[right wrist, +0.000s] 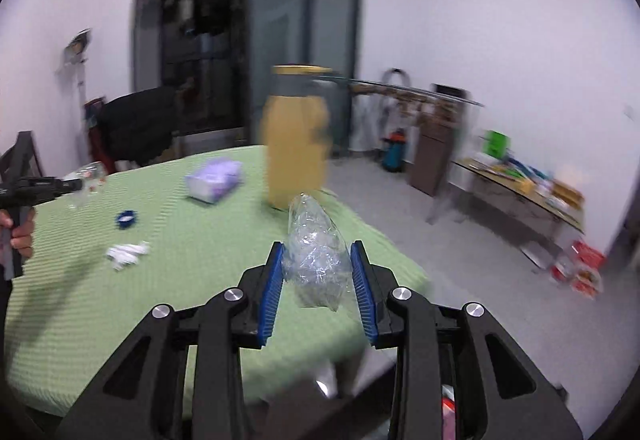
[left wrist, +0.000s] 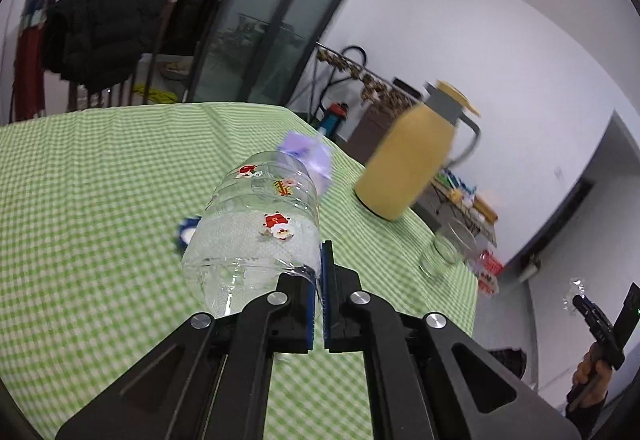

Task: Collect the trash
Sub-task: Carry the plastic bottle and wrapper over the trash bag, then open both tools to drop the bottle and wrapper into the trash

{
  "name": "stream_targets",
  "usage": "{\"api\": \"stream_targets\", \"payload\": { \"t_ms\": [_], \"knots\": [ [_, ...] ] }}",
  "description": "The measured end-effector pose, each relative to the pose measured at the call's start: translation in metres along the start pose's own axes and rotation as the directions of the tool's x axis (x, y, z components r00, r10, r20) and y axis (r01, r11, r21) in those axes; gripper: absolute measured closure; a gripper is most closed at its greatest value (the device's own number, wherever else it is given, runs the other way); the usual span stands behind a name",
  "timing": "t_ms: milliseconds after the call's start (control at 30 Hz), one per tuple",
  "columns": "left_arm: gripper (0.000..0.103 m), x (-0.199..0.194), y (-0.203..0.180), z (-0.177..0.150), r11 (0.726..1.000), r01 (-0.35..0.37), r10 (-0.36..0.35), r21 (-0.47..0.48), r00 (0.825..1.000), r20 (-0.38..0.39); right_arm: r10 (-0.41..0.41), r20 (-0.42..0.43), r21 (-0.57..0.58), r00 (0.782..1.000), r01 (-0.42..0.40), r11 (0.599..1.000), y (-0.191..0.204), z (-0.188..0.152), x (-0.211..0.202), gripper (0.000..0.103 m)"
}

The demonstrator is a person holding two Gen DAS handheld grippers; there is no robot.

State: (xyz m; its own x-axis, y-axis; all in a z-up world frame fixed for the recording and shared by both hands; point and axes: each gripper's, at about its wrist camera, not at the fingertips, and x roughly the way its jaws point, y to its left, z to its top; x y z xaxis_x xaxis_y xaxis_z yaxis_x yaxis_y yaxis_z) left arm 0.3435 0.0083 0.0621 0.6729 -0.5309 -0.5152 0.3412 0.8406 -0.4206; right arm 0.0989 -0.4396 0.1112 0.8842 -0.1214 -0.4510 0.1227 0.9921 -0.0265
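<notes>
The left gripper [left wrist: 320, 280] is seen fully closed, its pads pinching the thin rim of a clear plastic bottle [left wrist: 260, 224] with festive stickers, carried over the green checked table [left wrist: 80, 200] toward its right edge. A crumpled tissue [right wrist: 126, 253] and a blue cap [right wrist: 127, 219] remain near the table's left side. The right gripper [right wrist: 318, 280] is held partly open, clamped on a crushed clear bottle [right wrist: 316, 260] beyond the table's near edge. Both bottles are judged light, springy and slippery; gripping across a crease or rim is advised.
</notes>
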Motion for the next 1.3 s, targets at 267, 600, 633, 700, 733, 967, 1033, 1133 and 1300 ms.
{"api": "stream_targets", "payload": {
  "t_ms": [267, 600, 633, 700, 733, 967, 1033, 1133, 1300],
  "knots": [
    [0.103, 0.015, -0.092, -0.01, 0.993, 0.057, -0.051, 0.101, 0.996, -0.068, -0.121, -0.037, 0.137, 0.992, 0.125, 0.983, -0.09, -0.068, -0.036, 0.069],
    [0.103, 0.053, -0.248, -0.059, 0.934, 0.179, -0.123, 0.309, 0.974, -0.191, -0.178, -0.193, 0.26, 0.965, 0.225, 0.939, -0.169, -0.162, -0.016, 0.069],
    [0.103, 0.057, -0.259, -0.065, 0.928, 0.192, -0.13, 0.32, 0.97, -0.205, -0.18, -0.219, 0.269, 0.959, 0.237, 0.934, -0.177, -0.173, -0.011, 0.069],
    [0.103, 0.07, -0.29, -0.083, 0.904, 0.232, -0.147, 0.359, 0.957, -0.25, -0.172, -0.277, 0.303, 0.945, 0.256, 0.918, -0.19, -0.194, 0.004, 0.068],
    [0.103, 0.075, -0.3, -0.09, 0.896, 0.243, -0.148, 0.372, 0.953, -0.264, -0.161, -0.295, 0.327, 0.942, 0.258, 0.909, -0.197, -0.203, 0.011, 0.068],
    [0.103, 0.115, -0.366, -0.147, 0.839, 0.327, -0.15, 0.435, 0.907, -0.394, -0.095, -0.411, 0.388, 0.907, 0.269, 0.882, -0.223, -0.246, 0.049, 0.052],
    [0.103, 0.126, -0.38, -0.166, 0.826, 0.346, -0.144, 0.444, 0.892, -0.428, -0.107, -0.425, 0.386, 0.899, 0.287, 0.877, -0.227, -0.255, 0.052, 0.044],
    [0.103, 0.14, -0.398, -0.194, 0.808, 0.366, -0.124, 0.462, 0.872, -0.474, -0.129, -0.416, 0.397, 0.9, 0.308, 0.864, -0.233, -0.261, 0.048, 0.043],
    [0.103, 0.164, -0.427, -0.233, 0.775, 0.419, -0.108, 0.472, 0.825, -0.556, -0.215, -0.371, 0.399, 0.904, 0.364, 0.842, -0.241, -0.263, 0.021, 0.043]
  ]
}}
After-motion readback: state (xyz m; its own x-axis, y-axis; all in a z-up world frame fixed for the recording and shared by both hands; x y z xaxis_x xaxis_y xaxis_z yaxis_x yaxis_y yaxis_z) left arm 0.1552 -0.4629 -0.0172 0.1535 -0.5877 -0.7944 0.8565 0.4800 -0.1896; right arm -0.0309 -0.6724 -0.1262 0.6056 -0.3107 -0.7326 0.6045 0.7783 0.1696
